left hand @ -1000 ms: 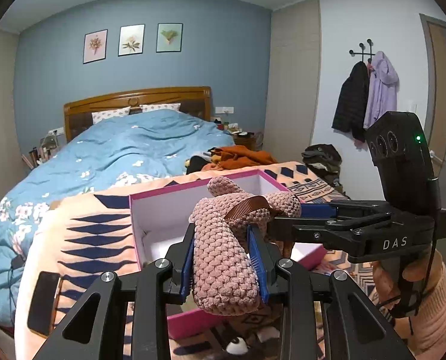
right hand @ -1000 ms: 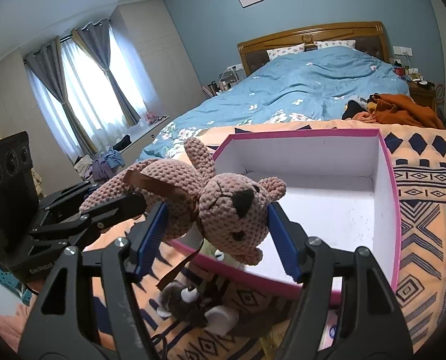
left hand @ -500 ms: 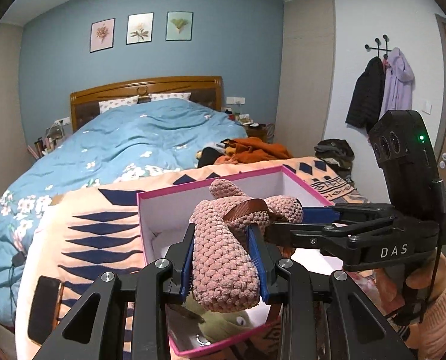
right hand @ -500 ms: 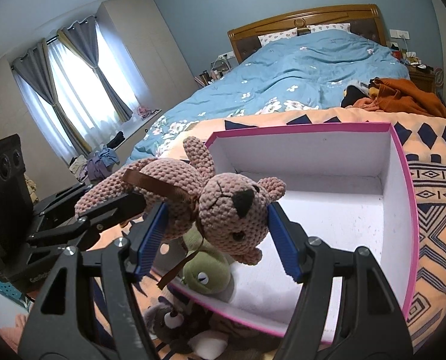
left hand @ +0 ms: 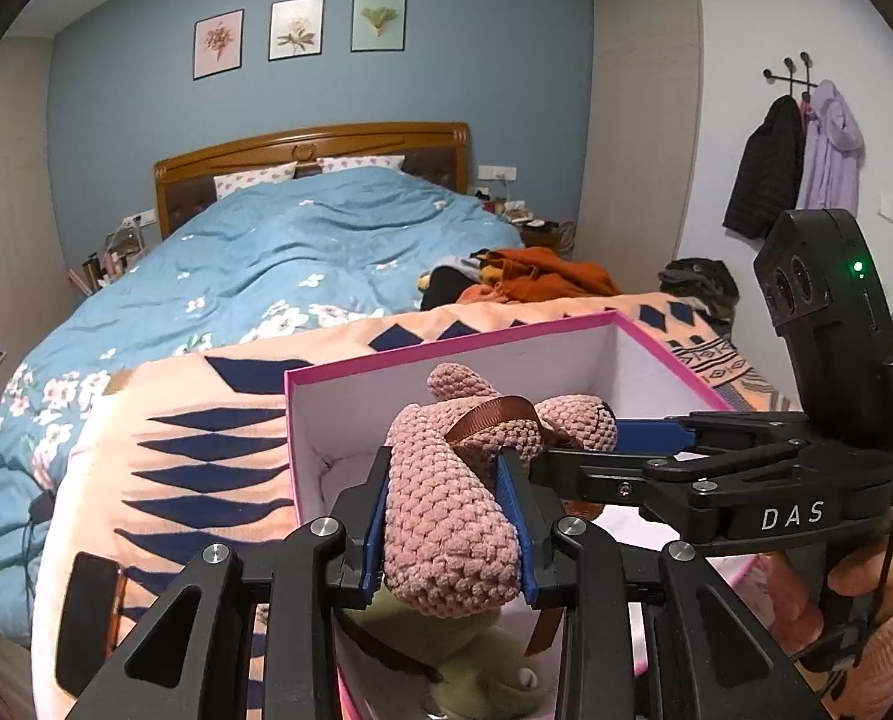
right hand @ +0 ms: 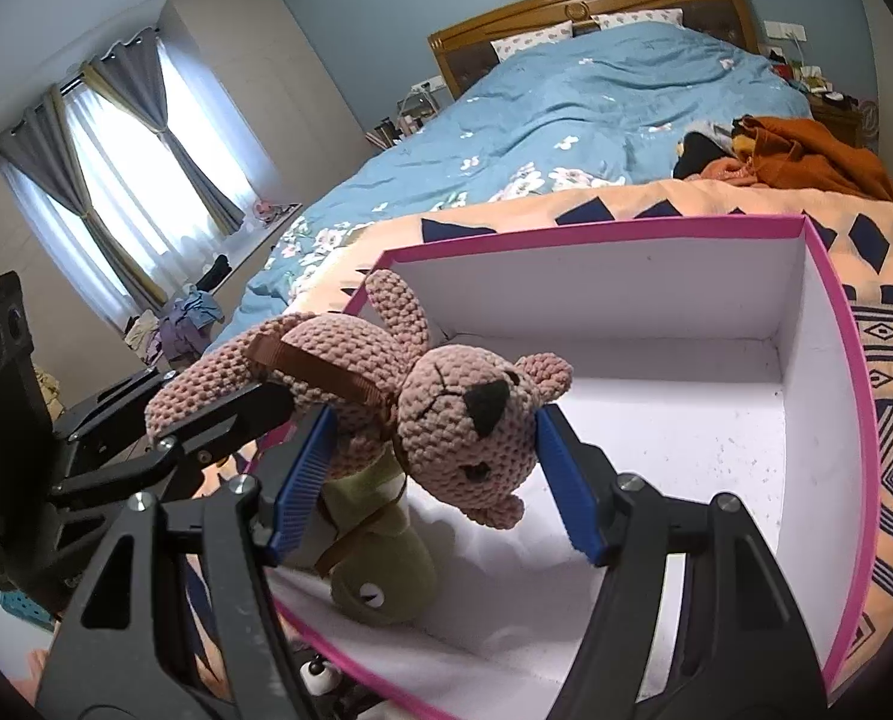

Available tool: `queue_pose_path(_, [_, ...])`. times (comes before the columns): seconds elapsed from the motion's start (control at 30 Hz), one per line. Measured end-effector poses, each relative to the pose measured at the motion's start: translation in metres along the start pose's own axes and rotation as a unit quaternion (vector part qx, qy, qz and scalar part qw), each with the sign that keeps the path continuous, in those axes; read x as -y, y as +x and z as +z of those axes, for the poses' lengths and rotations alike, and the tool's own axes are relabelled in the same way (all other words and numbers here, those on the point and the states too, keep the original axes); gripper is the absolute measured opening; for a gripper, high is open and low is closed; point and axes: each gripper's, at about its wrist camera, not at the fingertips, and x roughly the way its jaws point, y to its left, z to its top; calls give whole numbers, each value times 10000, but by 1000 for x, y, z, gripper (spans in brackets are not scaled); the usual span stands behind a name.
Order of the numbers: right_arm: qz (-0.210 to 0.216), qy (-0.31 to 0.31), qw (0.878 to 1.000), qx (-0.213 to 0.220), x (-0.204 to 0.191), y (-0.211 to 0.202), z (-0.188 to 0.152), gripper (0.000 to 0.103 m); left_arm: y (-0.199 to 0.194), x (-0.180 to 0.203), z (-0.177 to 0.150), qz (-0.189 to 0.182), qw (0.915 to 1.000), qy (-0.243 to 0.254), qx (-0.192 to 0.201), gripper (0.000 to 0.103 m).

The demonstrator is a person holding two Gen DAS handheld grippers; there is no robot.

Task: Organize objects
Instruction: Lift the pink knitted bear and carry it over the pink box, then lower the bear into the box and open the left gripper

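Note:
A pink crocheted bear point(left hand: 452, 516) with a brown ribbon hangs over an open pink box point(right hand: 830, 324) with a white inside. My left gripper point(left hand: 449, 531) is shut on the bear's leg. My right gripper point(right hand: 440, 480) is shut on the bear's head point(right hand: 464, 426), its blue pads on both sides. A green plush toy point(right hand: 380, 564) lies in the box's near corner under the bear; it also shows in the left wrist view point(left hand: 482, 672).
The box sits on an orange patterned blanket point(left hand: 206, 468) at the foot of a bed with a blue duvet point(left hand: 302, 252). A dark phone point(left hand: 86, 618) lies on the blanket to the left. Orange clothes point(right hand: 806, 150) are piled behind the box. Another small plush point(right hand: 314, 672) lies in front of the box.
Both grippers have carried the bear forward from in front of the box to above its inside. The green plush has come into view beneath it.

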Motion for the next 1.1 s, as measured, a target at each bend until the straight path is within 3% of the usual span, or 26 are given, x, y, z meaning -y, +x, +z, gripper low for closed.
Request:
queue_pose_path(0.3, [-57,356,9989,-292,14,25,7,70,32,-11,-3,304,9989,-113,-324,28])
queue_pose_path(0.43, [-78,493,9986,-187,17,21,10,80,43,-16,-3,500,9978,-183,-402,27])
queue_pose_path(0.57, [-37,481,9986,-238,19,18,4,80,44,-17,-3,644,9971,-202,-337,29])
queue_pose_path(0.6, [-16,488,9984,-269,19,17,1,80,43,-16,-3,728,9967,-180,-302,32])
queue_pose_path(0.63, [8,489,9984,-291,19,17,-1,80,43,-16,-2,872,9956,-170,-296,42])
queue_pose_path(0.8, [-4,373,9988,-305,18,10,-13,80,42,-3,1,1621,9864,188,-172,71])
queue_pose_path(1.0, [-45,170,9997,-170,13,-7,-25,80,34,-4,5,1591,9872,122,-72,76])
queue_pose_path(1.03, [-41,119,9998,-160,11,-10,-28,80,32,-5,5,1552,9878,92,-63,84])
queue_pose_path(1.1, [-80,39,9999,-99,9,-16,-33,80,26,-5,4,1445,9895,52,22,86])
